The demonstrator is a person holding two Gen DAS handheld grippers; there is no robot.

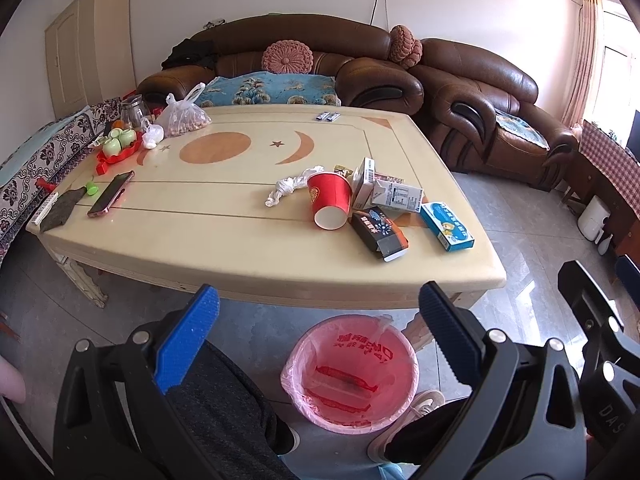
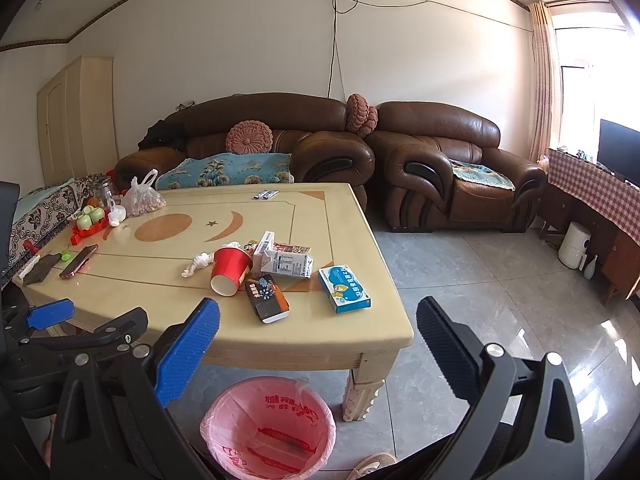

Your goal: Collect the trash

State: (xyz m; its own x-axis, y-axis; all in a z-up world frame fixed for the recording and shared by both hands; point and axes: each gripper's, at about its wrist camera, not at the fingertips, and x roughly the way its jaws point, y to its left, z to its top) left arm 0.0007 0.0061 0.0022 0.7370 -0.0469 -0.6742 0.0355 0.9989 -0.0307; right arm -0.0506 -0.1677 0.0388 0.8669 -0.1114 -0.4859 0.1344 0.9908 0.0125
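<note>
A pile of trash lies on the near right part of the cream table [image 1: 224,240]: a tipped red paper cup [image 1: 328,200], a crumpled white wrapper [image 1: 290,188], a white carton [image 1: 396,196], a dark box [image 1: 378,232] and a blue box [image 1: 446,226]. The same cup [image 2: 230,270], dark box [image 2: 267,296] and blue box [image 2: 344,294] show in the right wrist view. A bin with a pink liner [image 1: 350,372] [image 2: 268,426] stands on the floor at the table's front edge. My left gripper [image 1: 320,328] and right gripper [image 2: 318,340] hover open above the bin, holding nothing.
A phone [image 1: 112,194], a red tray with green cups [image 1: 120,146], a bag of nuts [image 1: 184,118] and a remote [image 1: 46,208] sit on the table's left side. Brown sofas [image 2: 448,168] stand behind. The person's legs and shoe [image 1: 412,412] flank the bin. Grey tiled floor [image 2: 500,280] lies right.
</note>
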